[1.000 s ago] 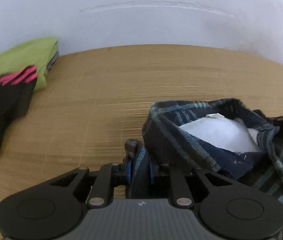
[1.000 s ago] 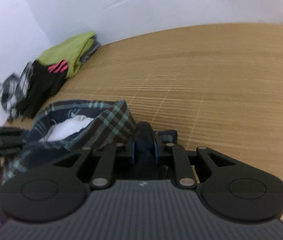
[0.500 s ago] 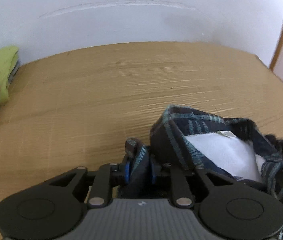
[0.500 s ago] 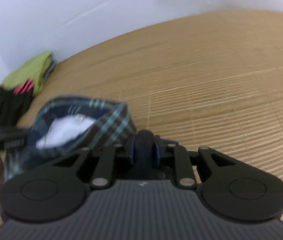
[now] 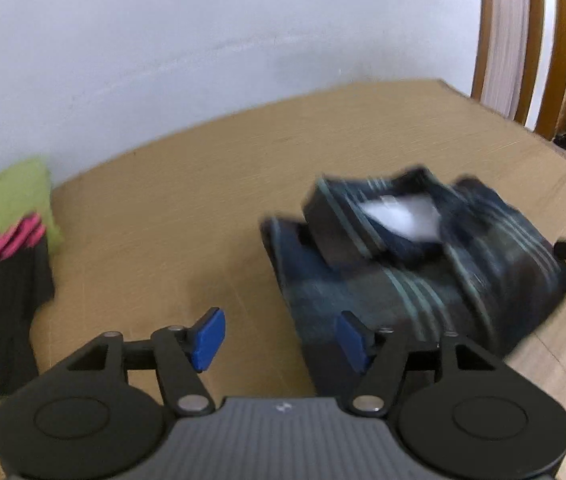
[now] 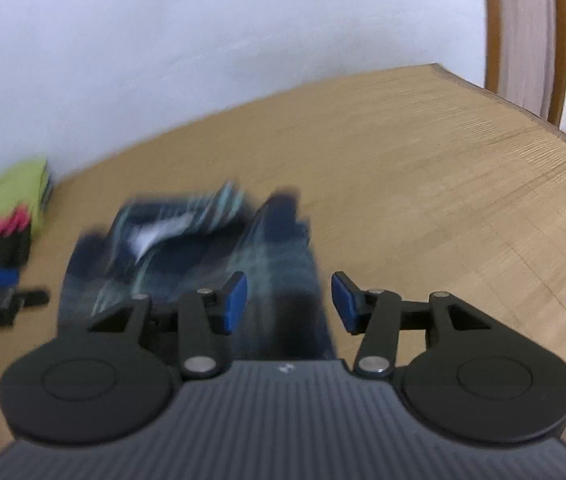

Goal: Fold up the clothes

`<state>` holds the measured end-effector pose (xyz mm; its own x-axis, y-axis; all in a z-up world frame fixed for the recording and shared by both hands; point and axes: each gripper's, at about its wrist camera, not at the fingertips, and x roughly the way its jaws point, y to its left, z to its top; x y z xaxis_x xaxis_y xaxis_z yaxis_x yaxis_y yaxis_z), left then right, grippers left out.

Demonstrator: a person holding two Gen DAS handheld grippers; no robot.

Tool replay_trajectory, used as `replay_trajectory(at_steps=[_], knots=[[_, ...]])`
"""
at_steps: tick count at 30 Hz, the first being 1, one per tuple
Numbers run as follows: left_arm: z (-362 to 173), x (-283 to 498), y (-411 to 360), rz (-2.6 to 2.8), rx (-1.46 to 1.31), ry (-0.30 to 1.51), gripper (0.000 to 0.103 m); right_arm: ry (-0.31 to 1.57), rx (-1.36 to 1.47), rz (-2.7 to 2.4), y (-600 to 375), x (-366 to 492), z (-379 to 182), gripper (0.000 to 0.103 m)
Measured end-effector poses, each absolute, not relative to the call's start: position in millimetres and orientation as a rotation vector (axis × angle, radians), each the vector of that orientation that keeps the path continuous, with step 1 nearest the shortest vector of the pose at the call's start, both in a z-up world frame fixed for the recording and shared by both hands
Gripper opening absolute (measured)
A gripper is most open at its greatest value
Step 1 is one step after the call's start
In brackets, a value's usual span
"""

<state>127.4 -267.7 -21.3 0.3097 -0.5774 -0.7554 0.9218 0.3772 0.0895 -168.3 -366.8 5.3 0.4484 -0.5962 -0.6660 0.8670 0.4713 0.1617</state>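
A folded dark-blue plaid flannel shirt [image 5: 415, 264] lies on the tan woven-mat table [image 5: 187, 200] as the left gripper [image 5: 279, 336] and right gripper [image 6: 289, 300] hang over it, jaws spread, holding nothing. Best next — pull back without snagging its near edge. One shirt; one side pile of lime-green, black and pink garments [image 5: 3, 216].

Bare table [image 5: 203, 184] lay open between the plaid shirt [image 5: 411, 264] and the clothes pile [image 5: 7, 240] at the far left, giving the left tool [image 5: 279, 338] a free lane forward to the wall [image 5: 203, 48]. Right of the shirt, the table ran unobstructed to its edge before the right tool [image 6: 289, 300], whose fingers straddled the shirt's near edge.
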Motion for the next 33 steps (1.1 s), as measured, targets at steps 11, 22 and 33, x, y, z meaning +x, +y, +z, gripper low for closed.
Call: replay_trajectory(at_steps=[11, 22, 33], knots=[[-41.2, 85.4, -235.4, -1.086, 0.586, 0.877, 0.064, 0.649, 0.656, -0.82, -316.7, -160.0, -3.4, 0.049], [-54.5, 74.1, -237.3, -1.072, 0.575, 0.904, 0.064, 0.66, 0.621, -0.848, -323.8, -175.2, -14.7, 0.049], [-77.9, 79.6, -254.6, -0.996, 0.607, 0.911, 0.064, 0.681, 0.616, -0.902, -388.6, -195.0, -48.0, 0.049]])
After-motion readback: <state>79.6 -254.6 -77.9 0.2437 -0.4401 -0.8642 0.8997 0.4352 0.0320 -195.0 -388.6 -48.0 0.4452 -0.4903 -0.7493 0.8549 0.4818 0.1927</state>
